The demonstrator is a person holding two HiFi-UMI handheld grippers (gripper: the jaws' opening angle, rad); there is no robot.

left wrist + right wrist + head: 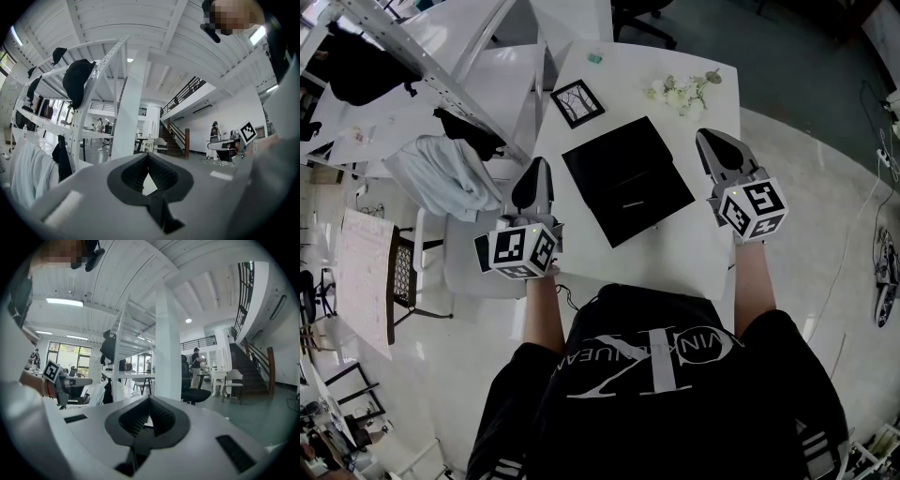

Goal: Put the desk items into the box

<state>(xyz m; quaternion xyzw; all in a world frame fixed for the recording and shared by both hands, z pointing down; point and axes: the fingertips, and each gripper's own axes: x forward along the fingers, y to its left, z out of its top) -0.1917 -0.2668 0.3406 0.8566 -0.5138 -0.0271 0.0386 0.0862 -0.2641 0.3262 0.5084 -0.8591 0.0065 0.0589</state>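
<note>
White table (712, 244): near edge hidden behind person's torso (666, 394). Black box (626, 178) lies mid-table btwn the two claws; lid on or off, can't tell. L gripper (538, 167) sits just left of box, R gripper (709, 141) just right. Neither touches it; both have jaws pressed together, nothing in them. Picture frame (577, 102) & flowers (680, 92) lie beyond box. Teal item (594, 57) too small to ID.

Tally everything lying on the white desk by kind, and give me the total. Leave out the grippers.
Black box: 1
Black-framed picture: 1
Bunch of white flowers: 1
Small teal object, too small to identify: 1
Total: 4
</note>
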